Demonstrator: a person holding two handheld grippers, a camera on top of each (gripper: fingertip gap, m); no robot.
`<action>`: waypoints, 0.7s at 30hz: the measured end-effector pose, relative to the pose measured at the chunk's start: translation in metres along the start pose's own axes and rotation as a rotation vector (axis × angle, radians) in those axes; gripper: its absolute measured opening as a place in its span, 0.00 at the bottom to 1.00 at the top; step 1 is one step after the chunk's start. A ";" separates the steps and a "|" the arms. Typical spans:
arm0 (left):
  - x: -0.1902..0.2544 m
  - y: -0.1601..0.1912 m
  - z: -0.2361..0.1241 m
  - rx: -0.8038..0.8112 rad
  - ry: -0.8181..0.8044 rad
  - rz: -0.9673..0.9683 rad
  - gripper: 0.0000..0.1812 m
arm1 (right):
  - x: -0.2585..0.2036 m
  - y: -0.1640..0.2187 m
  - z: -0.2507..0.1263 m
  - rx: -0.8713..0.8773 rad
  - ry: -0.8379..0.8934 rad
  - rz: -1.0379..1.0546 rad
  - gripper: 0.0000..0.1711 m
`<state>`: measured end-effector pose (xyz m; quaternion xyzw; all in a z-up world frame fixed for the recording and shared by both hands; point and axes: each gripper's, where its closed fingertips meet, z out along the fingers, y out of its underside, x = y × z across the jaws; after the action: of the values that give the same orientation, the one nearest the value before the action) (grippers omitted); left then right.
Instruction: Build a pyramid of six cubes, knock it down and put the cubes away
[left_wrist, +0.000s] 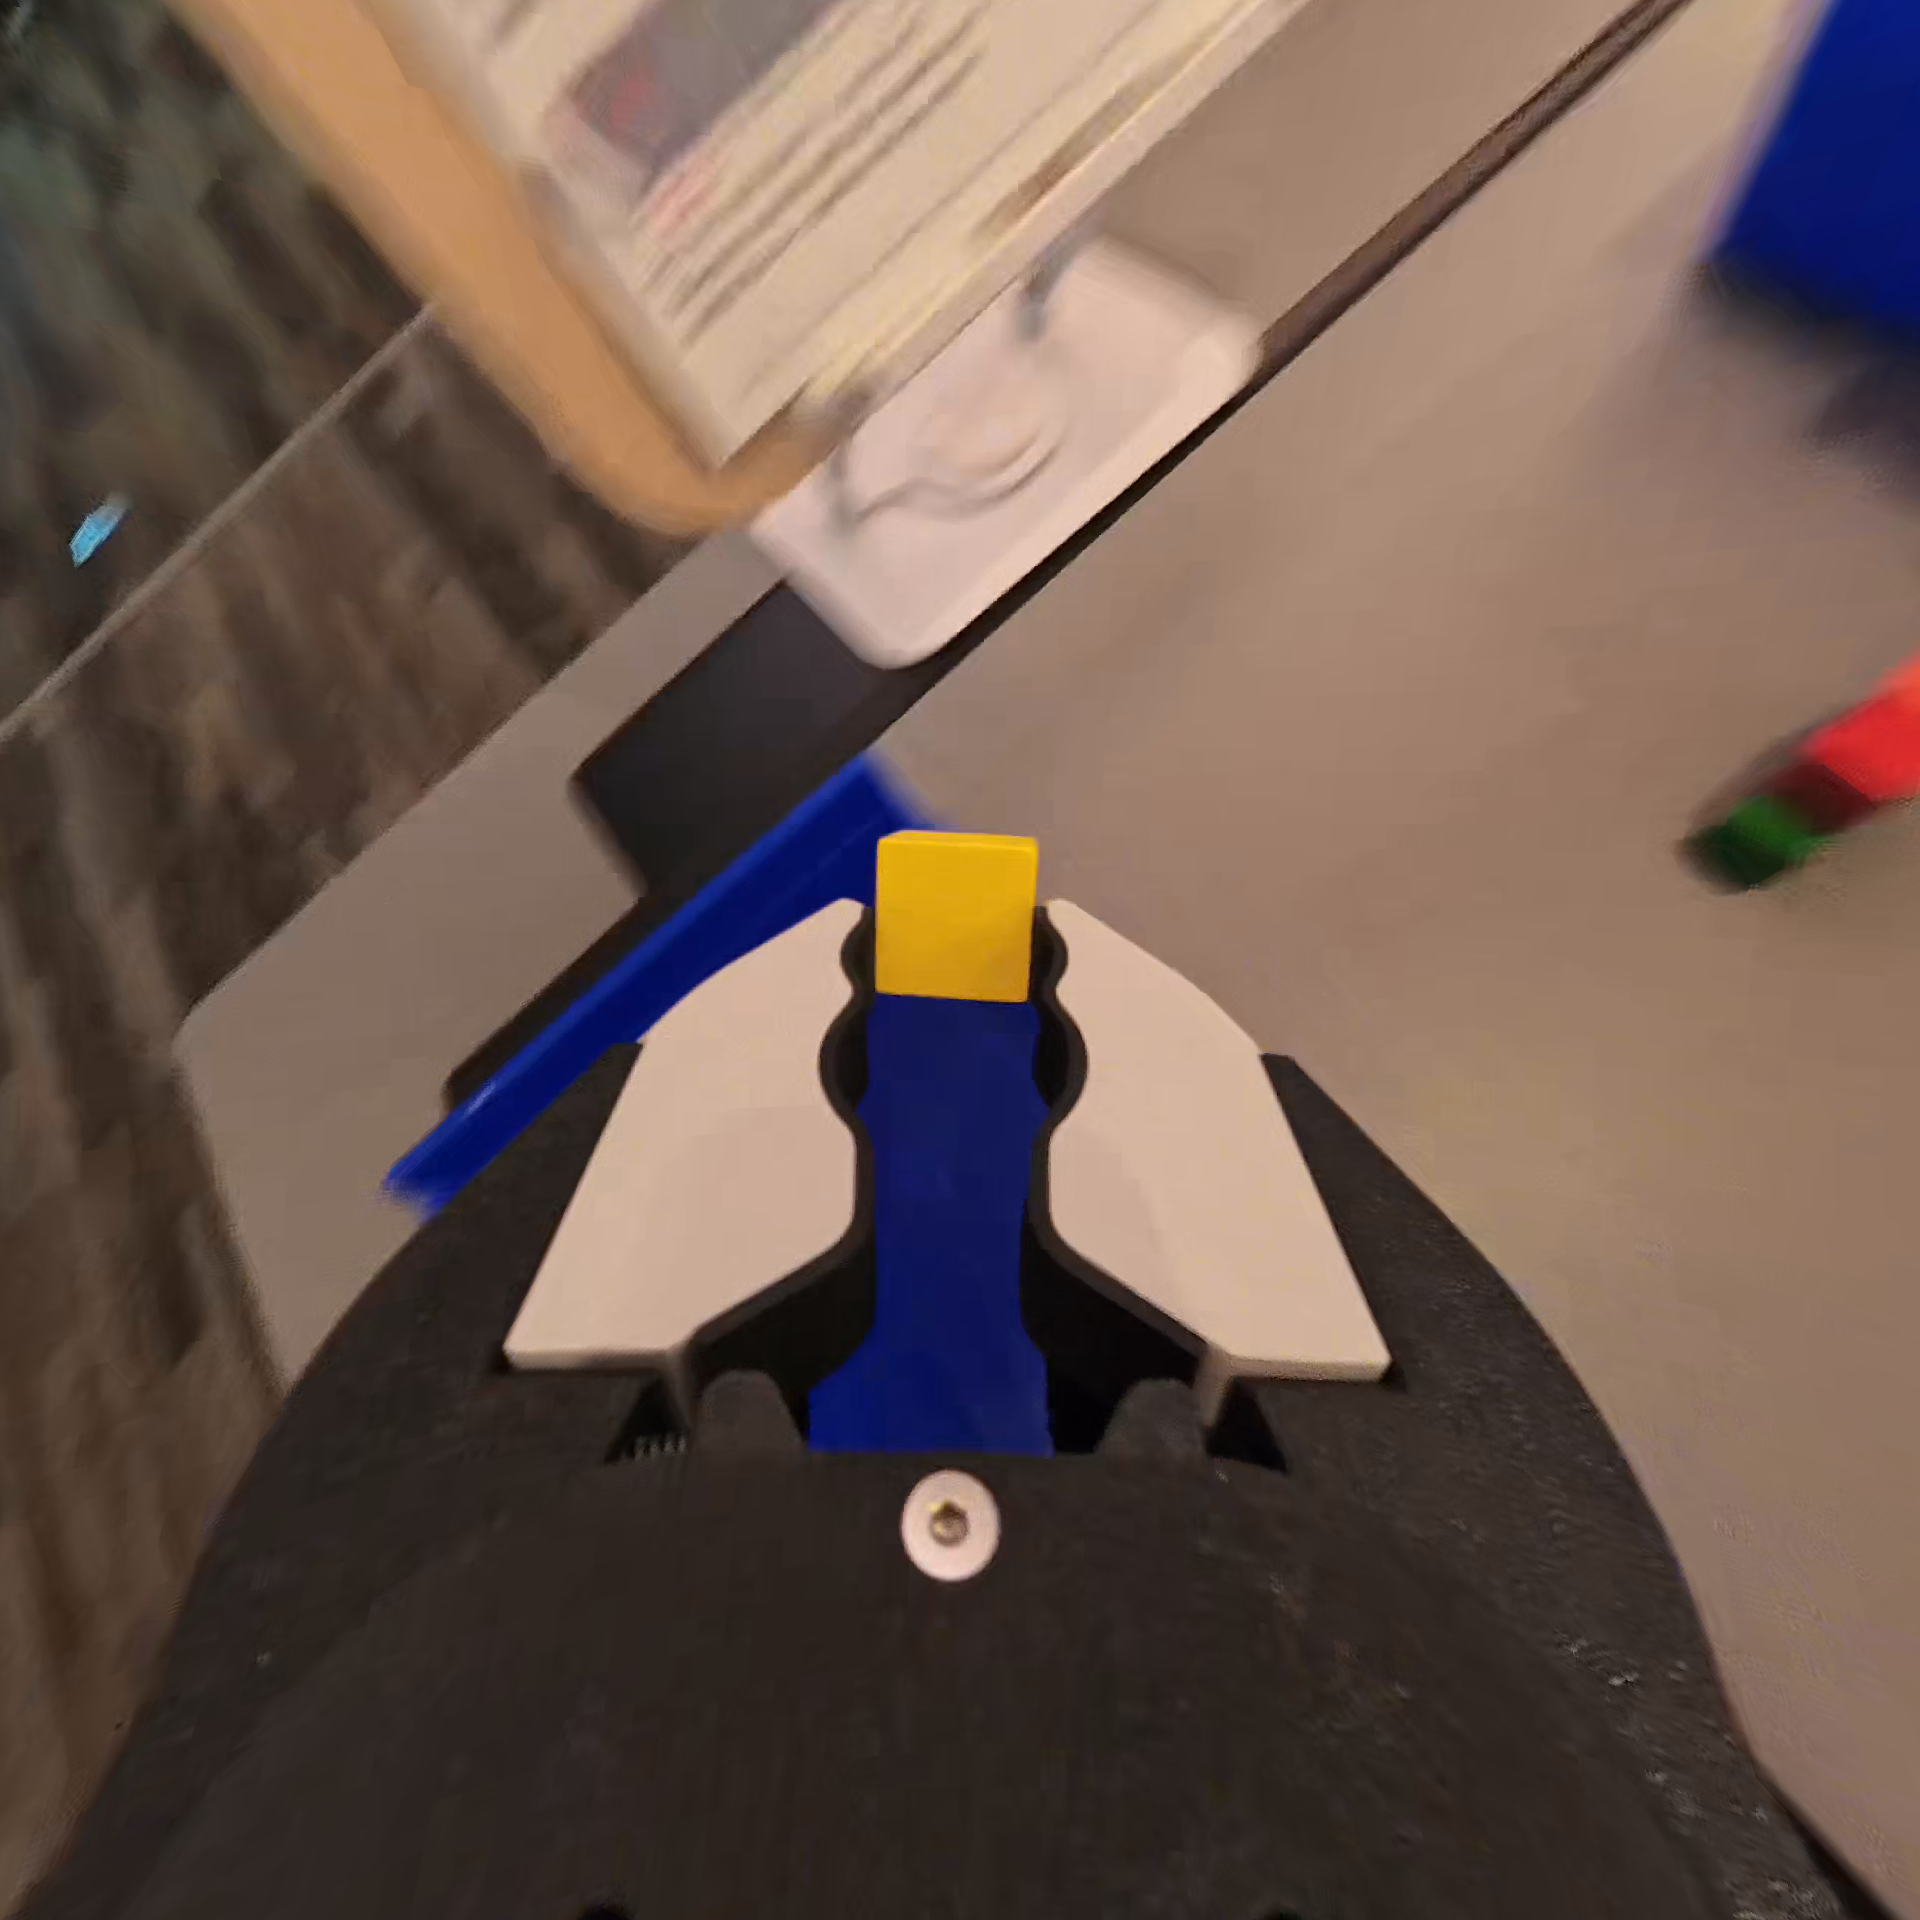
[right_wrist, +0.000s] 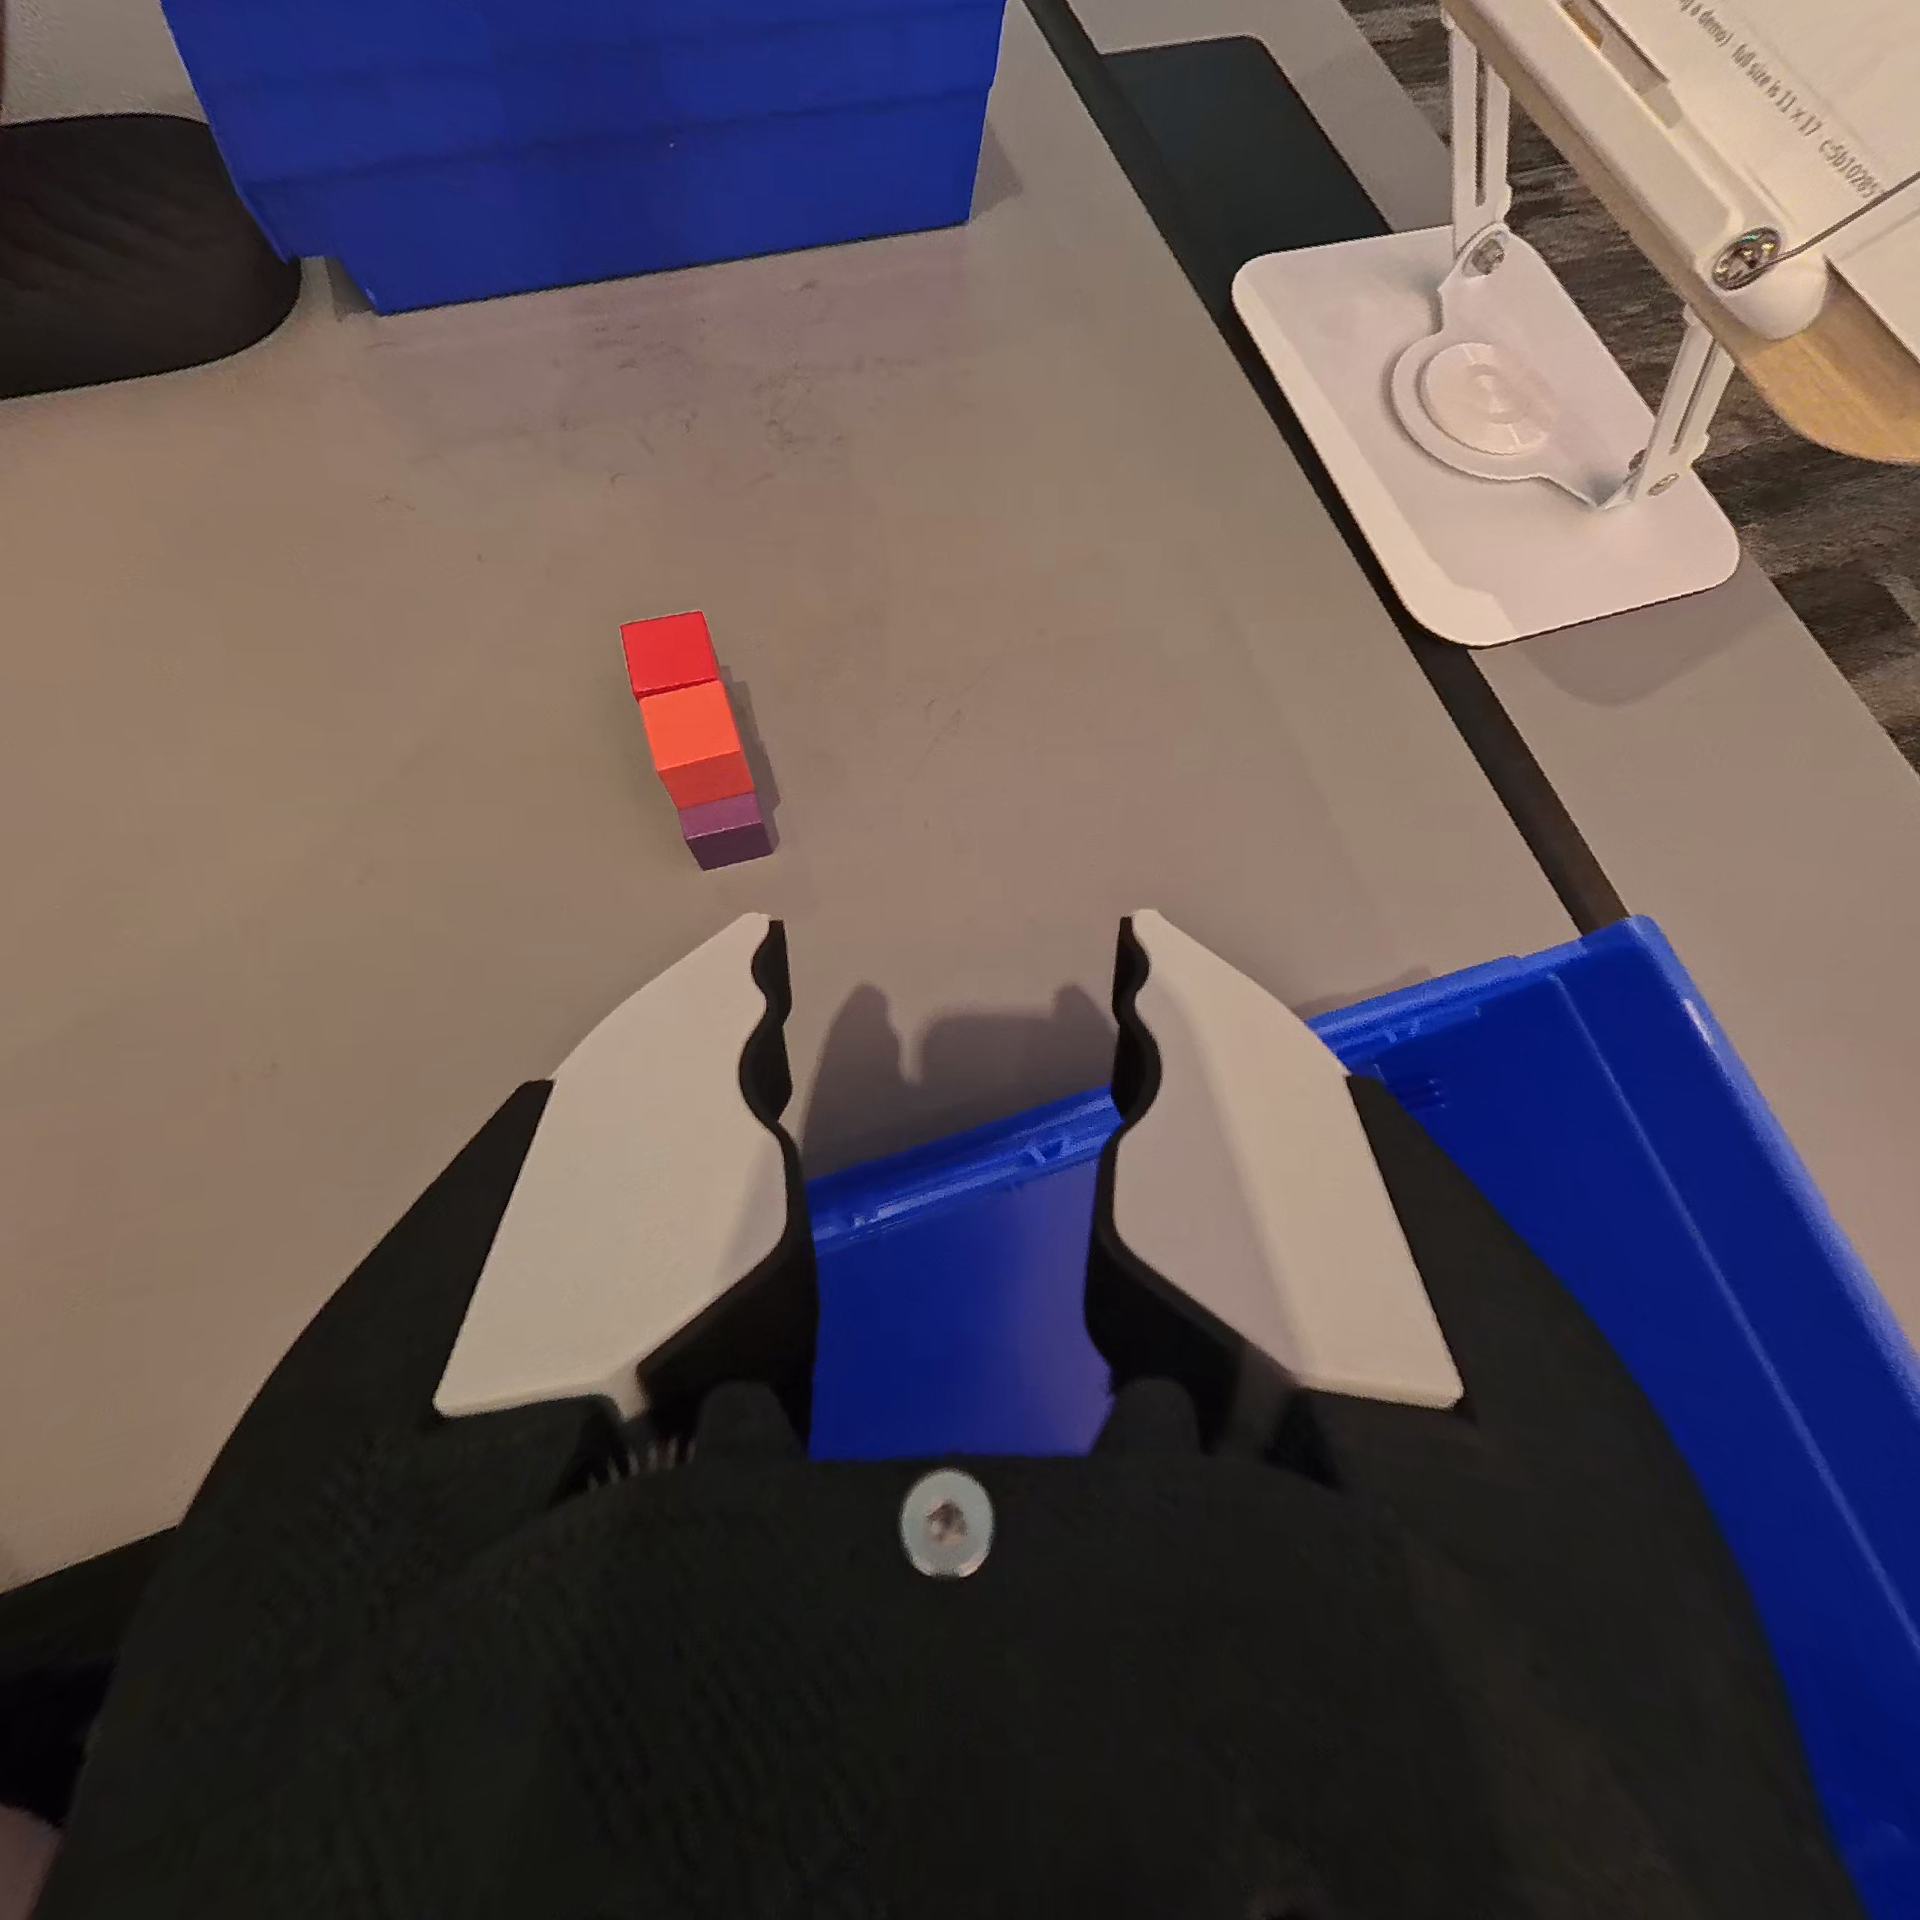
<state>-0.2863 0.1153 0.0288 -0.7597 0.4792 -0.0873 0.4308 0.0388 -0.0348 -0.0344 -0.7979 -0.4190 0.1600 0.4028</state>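
Left gripper (left_wrist: 954, 914), matte black body, pale grey fingers, pinching smooth yellow cube (left_wrist: 956, 916) at frame centre over blue bin (left_wrist: 665, 966). Right gripper (right_wrist: 951, 951) hanging spread wide, holding nothing, over second blue bin (right_wrist: 1621, 1195). Red cube (right_wrist: 665, 652), orange cube (right_wrist: 691, 740), purple cube (right_wrist: 727, 829) sitting touching in row, mid-frame on grey surface (right_wrist: 312, 675). White stand base (right_wrist: 1486, 447) upper right.

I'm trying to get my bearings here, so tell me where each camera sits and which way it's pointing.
Left wrist view: on the left gripper, looking along its fingers, shut on a yellow cube above a blue bin, toward the table's edge; blurred.
Right wrist view: on the right gripper, looking down along its open, empty fingers over a blue bin toward the red, orange and purple cubes.
Shared: grey table, white stand, the cubes.
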 end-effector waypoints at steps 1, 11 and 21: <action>0.027 -0.020 -0.002 0.051 0.075 0.037 0.16 | 0.000 0.000 0.000 0.003 0.000 0.001 0.36; 0.250 -0.049 0.062 -0.032 0.533 0.388 0.15 | -0.005 -0.008 -0.005 0.023 -0.008 -0.019 0.36; 0.271 -0.022 0.093 -0.168 0.558 0.448 0.15 | -0.011 -0.011 -0.003 0.020 -0.030 -0.037 0.36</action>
<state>-0.0788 -0.0462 -0.0878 -0.6157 0.7382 -0.1547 0.2281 0.0282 -0.0414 -0.0255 -0.7834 -0.4382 0.1687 0.4072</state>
